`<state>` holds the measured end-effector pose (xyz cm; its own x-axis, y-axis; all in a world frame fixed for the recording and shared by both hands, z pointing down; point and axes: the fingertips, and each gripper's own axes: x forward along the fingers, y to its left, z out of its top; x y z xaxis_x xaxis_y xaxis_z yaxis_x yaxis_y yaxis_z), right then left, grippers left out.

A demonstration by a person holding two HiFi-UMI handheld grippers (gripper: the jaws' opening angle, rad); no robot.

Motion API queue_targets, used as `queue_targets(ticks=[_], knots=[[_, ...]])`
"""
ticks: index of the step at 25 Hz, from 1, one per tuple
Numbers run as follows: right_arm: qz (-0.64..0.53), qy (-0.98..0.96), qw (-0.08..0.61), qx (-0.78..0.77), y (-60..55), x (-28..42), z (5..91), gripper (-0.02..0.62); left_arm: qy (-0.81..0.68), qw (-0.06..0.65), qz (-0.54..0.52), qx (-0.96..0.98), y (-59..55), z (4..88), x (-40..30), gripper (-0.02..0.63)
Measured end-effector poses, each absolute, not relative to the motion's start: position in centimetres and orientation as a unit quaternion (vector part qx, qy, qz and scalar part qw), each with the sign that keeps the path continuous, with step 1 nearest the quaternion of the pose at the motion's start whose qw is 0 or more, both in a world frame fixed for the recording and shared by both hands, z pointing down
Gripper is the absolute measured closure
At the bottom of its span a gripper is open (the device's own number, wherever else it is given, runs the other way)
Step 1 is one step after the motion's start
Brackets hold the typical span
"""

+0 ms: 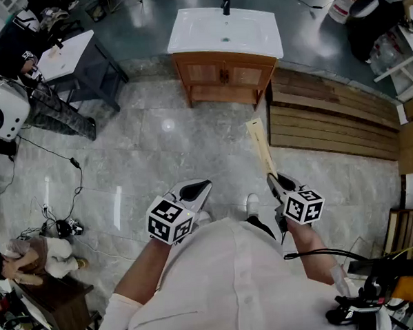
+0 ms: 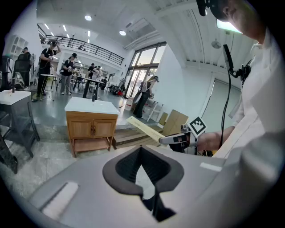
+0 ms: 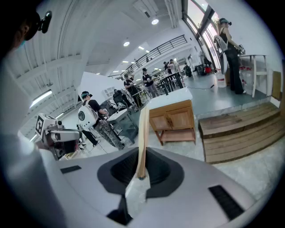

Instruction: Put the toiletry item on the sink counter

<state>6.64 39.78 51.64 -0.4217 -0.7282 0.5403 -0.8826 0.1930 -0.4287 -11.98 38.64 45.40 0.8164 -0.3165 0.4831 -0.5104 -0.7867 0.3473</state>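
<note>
Right hand-held gripper (image 1: 271, 179) is clamped nearly closed on the near end of the slim tan toiletry box (image 1: 259, 146). The box's long axis runs straight out ahead of the jaws, tip slightly left. The sink counter (image 1: 186, 39) is well ahead and a bit left of this hand-held gripper, well apart, across bare floor. Left hand-held gripper (image 1: 204, 186) is beside it, jaws together, empty. My read: carry forward; the right side delivers.
</note>
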Motion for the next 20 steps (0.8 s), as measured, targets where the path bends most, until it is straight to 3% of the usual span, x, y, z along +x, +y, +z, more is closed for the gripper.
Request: queue_targets(ticks=[8, 20], knots=[[0.376, -0.745, 0.089, 0.543, 41.0, -0.1, 52.1, 0.554, -0.226, 0.248, 0.206, 0.919, 39.3, 47.2, -19.5, 0.6], [0.367, -0.743, 0.065, 0.556, 30.3, 4.8, 52.0, 0.555, -0.217, 0.24, 0.22, 0.92, 30.3, 46.6, -15.2, 0.6]])
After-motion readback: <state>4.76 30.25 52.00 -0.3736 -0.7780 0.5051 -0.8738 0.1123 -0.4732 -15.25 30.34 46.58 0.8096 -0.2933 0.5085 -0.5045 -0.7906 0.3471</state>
